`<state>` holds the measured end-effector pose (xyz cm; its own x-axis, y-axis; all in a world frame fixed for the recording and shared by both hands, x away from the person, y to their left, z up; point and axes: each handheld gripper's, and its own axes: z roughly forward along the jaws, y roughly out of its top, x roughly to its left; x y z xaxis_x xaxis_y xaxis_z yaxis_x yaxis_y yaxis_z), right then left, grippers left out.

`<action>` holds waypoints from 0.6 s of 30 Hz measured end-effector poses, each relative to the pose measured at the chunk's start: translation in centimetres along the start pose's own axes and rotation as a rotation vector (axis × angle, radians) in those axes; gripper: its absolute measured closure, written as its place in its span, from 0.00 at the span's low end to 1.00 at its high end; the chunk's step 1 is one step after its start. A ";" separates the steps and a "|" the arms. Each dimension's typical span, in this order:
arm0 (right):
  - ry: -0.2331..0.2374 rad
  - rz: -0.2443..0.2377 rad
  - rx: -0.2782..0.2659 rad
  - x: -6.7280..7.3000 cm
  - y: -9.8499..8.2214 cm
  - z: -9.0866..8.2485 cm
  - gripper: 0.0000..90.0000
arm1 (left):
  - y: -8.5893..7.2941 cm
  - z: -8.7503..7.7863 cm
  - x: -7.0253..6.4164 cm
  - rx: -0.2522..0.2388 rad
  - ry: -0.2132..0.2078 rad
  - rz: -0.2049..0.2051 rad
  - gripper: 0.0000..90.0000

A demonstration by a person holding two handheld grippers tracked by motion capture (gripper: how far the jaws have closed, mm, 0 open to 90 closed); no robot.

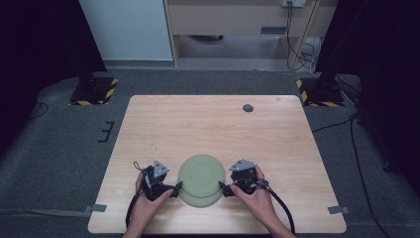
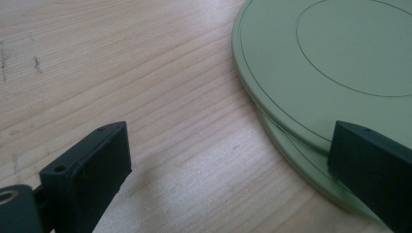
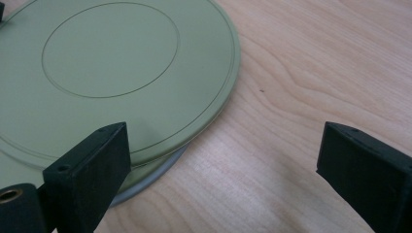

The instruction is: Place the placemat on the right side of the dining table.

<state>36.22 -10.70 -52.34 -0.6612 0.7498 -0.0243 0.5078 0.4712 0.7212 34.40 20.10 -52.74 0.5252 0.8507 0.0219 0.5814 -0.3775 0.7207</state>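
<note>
Plates, two of them and both pale green, lie stacked near the front edge of the wooden table [image 1: 148, 129]: the upper plate [image 1: 200, 174] sits slightly farther from the person than the lower plate [image 1: 204, 201], whose rim peeks out beneath it on the near side. The left gripper [image 1: 177, 187] rests at the stack's left edge with its jaws apart, one over bare wood and the other above the plates' rims. The right gripper [image 1: 221, 188] sits at the stack's right edge, jaws likewise spread, one over the plates and one over the table. A small dark disc [image 1: 247, 107] lies well apart near the table's far edge.
</note>
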 end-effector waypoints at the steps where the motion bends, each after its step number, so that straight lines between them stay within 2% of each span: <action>1: 0.000 0.000 0.000 0.0 0.0 0.0 0.06 | 0.1 0.1 0.0 -0.001 0.005 0.003 0.02; 4: 0.006 0.017 -0.001 -0.2 0.0 0.1 0.08 | 0.0 0.0 0.1 -0.006 -0.004 -0.006 0.03; 8: 0.014 0.001 0.003 0.1 -0.2 -0.1 0.09 | -0.1 -0.1 -0.2 -0.003 -0.011 -0.001 0.03; 10: 0.001 -0.007 0.003 0.3 -0.1 0.0 0.07 | 0.0 0.0 -0.2 0.000 0.001 0.004 0.01; 15: 0.003 0.011 0.002 0.0 0.0 0.2 0.06 | 0.1 0.1 -0.1 -0.005 0.003 0.005 0.02; 18: 0.007 0.008 0.004 0.1 -0.1 0.1 0.09 | 0.0 0.0 -0.2 -0.005 -0.011 -0.002 0.03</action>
<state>36.19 -10.62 -52.47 -0.6607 0.7505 -0.0138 0.5156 0.4670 0.7183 34.31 19.96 -52.79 0.5309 0.8473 0.0131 0.5794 -0.3743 0.7240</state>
